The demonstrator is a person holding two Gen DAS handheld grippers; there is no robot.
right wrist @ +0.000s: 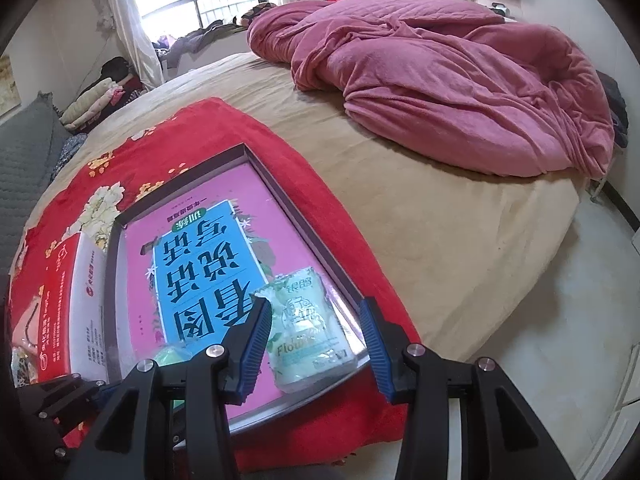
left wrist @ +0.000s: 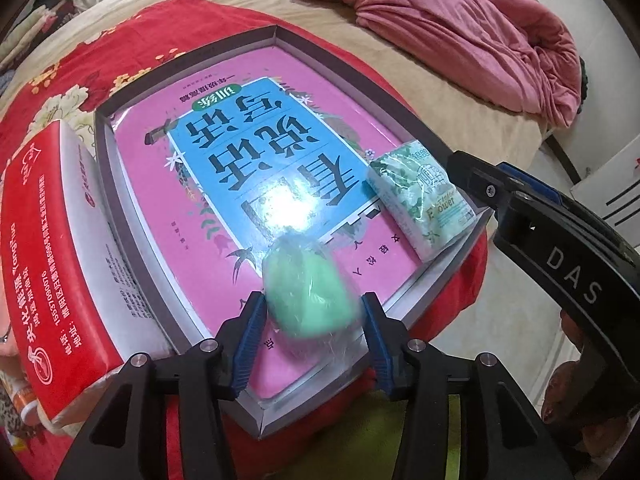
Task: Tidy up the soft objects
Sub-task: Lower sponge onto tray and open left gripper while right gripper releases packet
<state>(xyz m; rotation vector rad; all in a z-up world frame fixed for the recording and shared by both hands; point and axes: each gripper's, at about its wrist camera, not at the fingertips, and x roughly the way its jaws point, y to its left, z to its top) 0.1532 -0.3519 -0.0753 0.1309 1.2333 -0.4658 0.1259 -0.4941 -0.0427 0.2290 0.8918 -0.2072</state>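
Lying on a red floral blanket (right wrist: pixel 256 136) spread over the bed (right wrist: pixel 440 240), a shallow grey tray (left wrist: pixel 332 62) carries a pink and blue book (left wrist: pixel 248 152) that fills most of its floor. The left gripper (left wrist: pixel 314 320) hangs over the tray's near edge, its blue-padded fingers (left wrist: pixel 250 336) spread apart, with a soft green bundle in clear wrap (left wrist: pixel 308 292) between them; the bundle is blurred, and whether the pads touch it cannot be told. A white and green tissue pack (left wrist: pixel 424 196) sits in the tray's near right corner, against the right rim. In the right wrist view the right gripper (right wrist: pixel 316 344) is over that pack (right wrist: pixel 308 328), fingers wide open on either side of it and gripping nothing. The green bundle (right wrist: pixel 170 356) shows just left of the right gripper's left finger. A red and white paper package (left wrist: pixel 52 264) lies on the blanket beside the tray's left rim. A crumpled pink quilt (right wrist: pixel 460 80) is heaped at the bed's far side, well apart from the tray.
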